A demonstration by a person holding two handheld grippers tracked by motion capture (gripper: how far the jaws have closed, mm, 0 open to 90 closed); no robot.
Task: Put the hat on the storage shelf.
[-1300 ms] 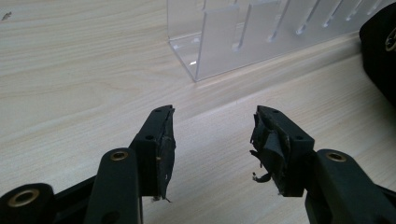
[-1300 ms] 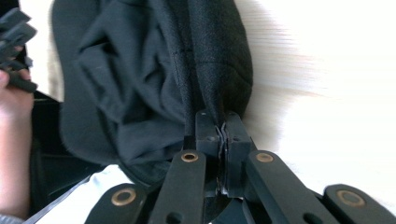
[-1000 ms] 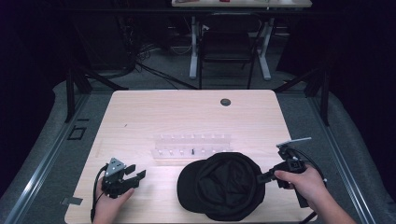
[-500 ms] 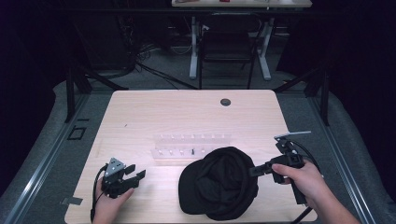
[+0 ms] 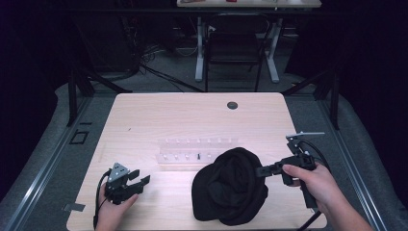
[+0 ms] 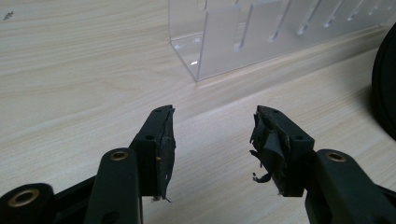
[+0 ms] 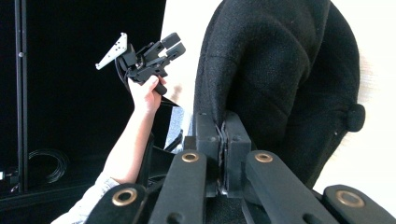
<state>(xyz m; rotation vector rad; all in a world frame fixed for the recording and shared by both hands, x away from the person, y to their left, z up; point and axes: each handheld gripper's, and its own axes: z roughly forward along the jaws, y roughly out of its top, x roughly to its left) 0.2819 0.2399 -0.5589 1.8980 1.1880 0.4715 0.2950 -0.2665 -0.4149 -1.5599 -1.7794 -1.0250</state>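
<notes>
Black fabric cap (image 5: 231, 187) lies near the table's (image 5: 159, 115) front edge; our right gripper (image 5: 262, 170) pinches its rim, seemingly to lift it; left gripper (image 5: 136, 177) rests half-open, empty.

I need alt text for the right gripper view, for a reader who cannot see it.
The right tongs are shut on the edge of a black cap, lifting it off the pale table. Farther off at left, a hand holds the open left tongs against a dark background.

Dark room, grey floor (image 5: 43, 144), chair (image 5: 234, 48) beyond wooden table (image 5: 183, 115)
</notes>
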